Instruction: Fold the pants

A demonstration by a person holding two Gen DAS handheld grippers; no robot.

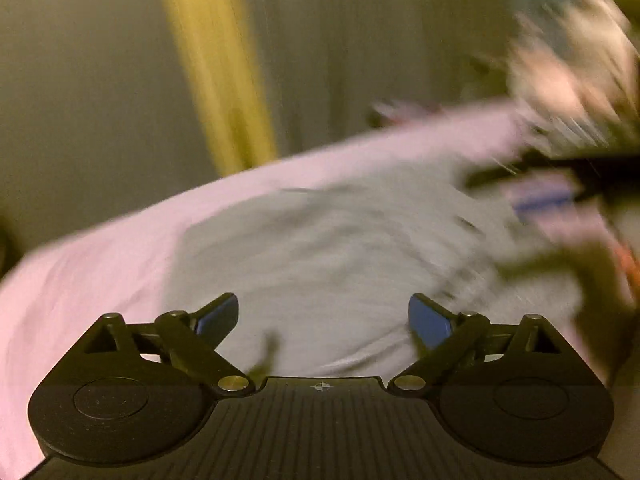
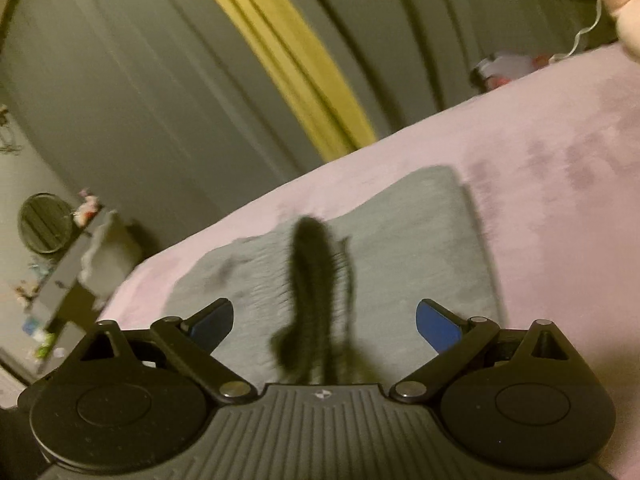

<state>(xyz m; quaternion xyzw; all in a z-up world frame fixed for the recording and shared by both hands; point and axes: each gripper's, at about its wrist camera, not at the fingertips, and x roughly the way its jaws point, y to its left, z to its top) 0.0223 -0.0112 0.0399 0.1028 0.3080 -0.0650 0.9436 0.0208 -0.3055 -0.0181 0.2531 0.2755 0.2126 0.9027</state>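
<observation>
Grey pants [image 1: 320, 256] lie on a pink bed cover [image 1: 88, 272]; both views are motion-blurred. In the right wrist view the pants [image 2: 400, 240] form a roughly rectangular folded shape. My left gripper [image 1: 323, 322] is open and empty, above the near part of the pants. My right gripper [image 2: 325, 326] is open and empty, also above the pants. A dark blurred strand [image 2: 308, 280] hangs between its fingers in front of the lens. The other gripper shows as a blurred dark shape with a blue pad [image 1: 544, 196] at the right of the left wrist view.
Grey curtains [image 2: 140, 80] with a yellow stripe [image 2: 288, 56] hang behind the bed. A dark side table [image 2: 64, 272] with a round mirror [image 2: 44, 222] and clutter stands at the left. Small items [image 2: 504, 70] and a white cable [image 2: 580, 40] lie at the bed's far edge.
</observation>
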